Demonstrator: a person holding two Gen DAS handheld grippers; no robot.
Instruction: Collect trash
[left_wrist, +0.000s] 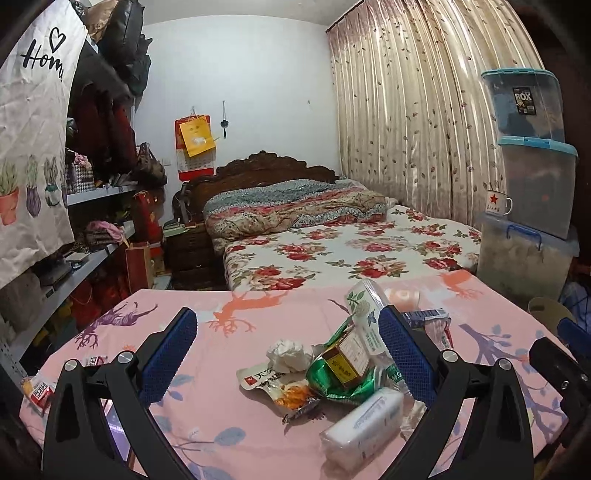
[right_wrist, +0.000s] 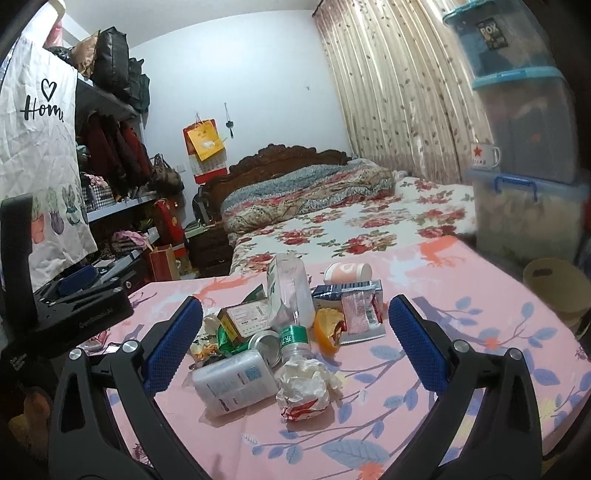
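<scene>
Trash (right_wrist: 280, 339) lies heaped near the middle of our worktop (right_wrist: 461, 295), which wears a pink cloth printed with deer and leafy branches; in the pile we see a clear plastic bottle (right_wrist: 290, 295) with a green label, a crumpled white wrapper (right_wrist: 304, 387), a white tissue pack (right_wrist: 236, 380), a small brown carton (right_wrist: 245, 319), a green foil wrapper (left_wrist: 340, 384), a balled tissue (left_wrist: 288, 354), an orange snack packet (right_wrist: 328, 328), a blue carton (right_wrist: 351, 290) and a pink paper cup (right_wrist: 347, 273) lying on its side at the far edge; one stray snack packet (left_wrist: 37, 393) sits well apart near the worktop's left edge. Beyond the worktop stands a bed (left_wrist: 351, 243) with a floral sheet and a folded quilt against a carved dark headboard; patterned curtains (left_wrist: 406, 110) hang on the right, stacked plastic storage boxes (left_wrist: 532, 166) with an enamel mug (left_wrist: 498, 203) stand beside them, and cluttered shelves (left_wrist: 99, 192) line the left wall. Our left hand-held gripper (left_wrist: 288, 354) hovers with its blue-padded fingers spread wide, holding nothing; the pile lies between and just past its tips. Our right hand-held gripper (right_wrist: 295, 350) is likewise spread wide and empty above the near side of the pile.
</scene>
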